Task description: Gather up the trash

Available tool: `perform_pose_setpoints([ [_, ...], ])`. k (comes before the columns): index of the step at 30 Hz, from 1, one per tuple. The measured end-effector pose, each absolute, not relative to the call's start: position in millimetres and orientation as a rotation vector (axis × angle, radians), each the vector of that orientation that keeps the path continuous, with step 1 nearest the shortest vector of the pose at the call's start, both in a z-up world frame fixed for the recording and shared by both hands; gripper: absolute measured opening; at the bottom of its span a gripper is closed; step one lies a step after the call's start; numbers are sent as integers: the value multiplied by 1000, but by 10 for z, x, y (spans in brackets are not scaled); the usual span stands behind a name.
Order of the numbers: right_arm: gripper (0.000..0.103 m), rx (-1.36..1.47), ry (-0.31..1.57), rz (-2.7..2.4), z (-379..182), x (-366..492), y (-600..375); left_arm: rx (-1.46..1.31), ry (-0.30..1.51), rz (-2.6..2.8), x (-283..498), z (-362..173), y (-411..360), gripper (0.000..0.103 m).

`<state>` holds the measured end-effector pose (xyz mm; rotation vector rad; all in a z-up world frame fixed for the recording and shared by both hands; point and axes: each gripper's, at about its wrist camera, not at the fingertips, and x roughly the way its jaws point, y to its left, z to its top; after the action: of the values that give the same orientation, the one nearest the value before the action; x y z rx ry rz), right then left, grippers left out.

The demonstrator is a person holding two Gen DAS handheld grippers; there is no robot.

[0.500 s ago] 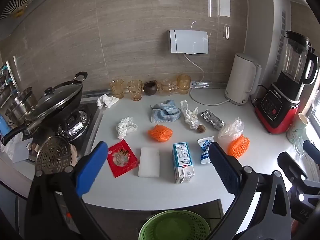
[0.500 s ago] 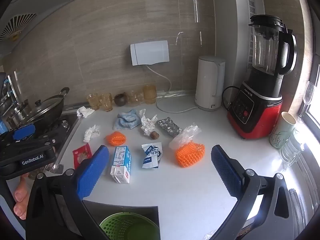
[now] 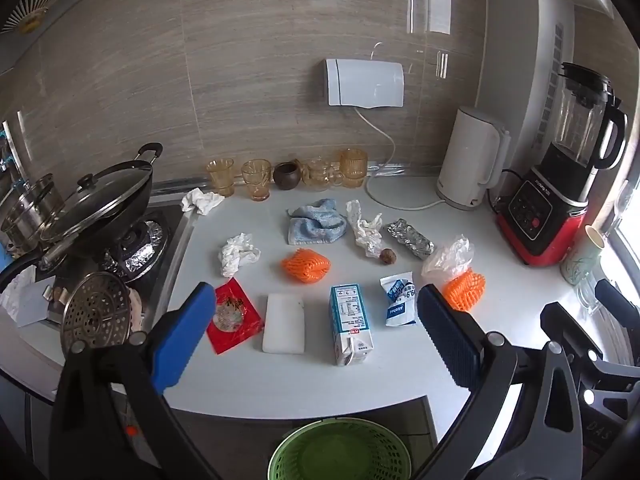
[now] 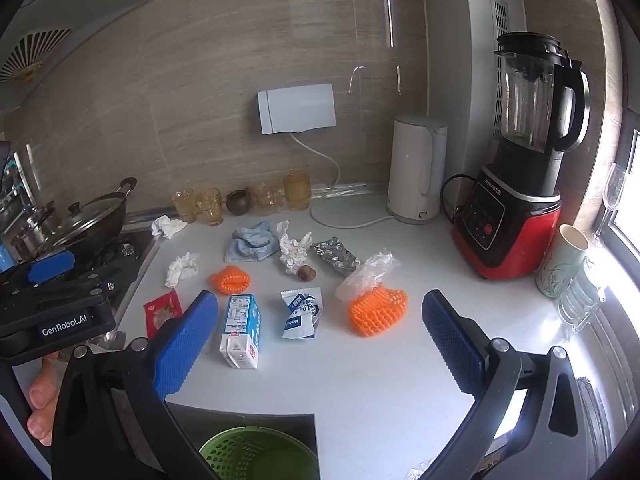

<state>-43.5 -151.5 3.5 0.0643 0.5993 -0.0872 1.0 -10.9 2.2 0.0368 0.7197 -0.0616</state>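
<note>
My left claw (image 3: 312, 336): jaws spread wide, nothing between them, poised above the counter (image 3: 280, 384) front. My right claw (image 4: 320, 340): likewise wide apart and empty.

Hidden or cut off: green bin (image 3: 340, 452) below the counter edge, only its far rim in frame, contents not discernible. Red packet (image 3: 234, 316) partly behind my left claw's blue pad. Stove pans at left, contents not visible.

Trash, on the counter:
- milk carton (image 3: 350, 320), lying down, spout toward me, just beside a white block (image 3: 284, 322).
- wipe sachet (image 3: 400, 300), crumpled, right of the carton.
- two orange nets: one (image 3: 306, 266) mid-counter, one (image 3: 464, 290) at right with a clear bag (image 3: 448, 256) lying on it.
- foil wad (image 3: 410, 238), brown nut (image 3: 388, 256), white wrapper (image 3: 366, 228), close together.
- tissues: one (image 3: 238, 254) mid-left, one (image 3: 202, 200) by the stove.

Other: blue cloth (image 3: 316, 224); glasses (image 3: 256, 180) along the wall, seemingly empty; kettle (image 3: 470, 158); blender (image 3: 560, 168), jug empty.
</note>
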Motion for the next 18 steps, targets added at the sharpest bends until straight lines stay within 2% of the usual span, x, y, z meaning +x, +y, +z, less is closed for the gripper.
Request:
perform_pose_setpoints([
  [18,101,65,612,-86,-25,-409,-1522,29,736,-73,25,-18,-40,97],
])
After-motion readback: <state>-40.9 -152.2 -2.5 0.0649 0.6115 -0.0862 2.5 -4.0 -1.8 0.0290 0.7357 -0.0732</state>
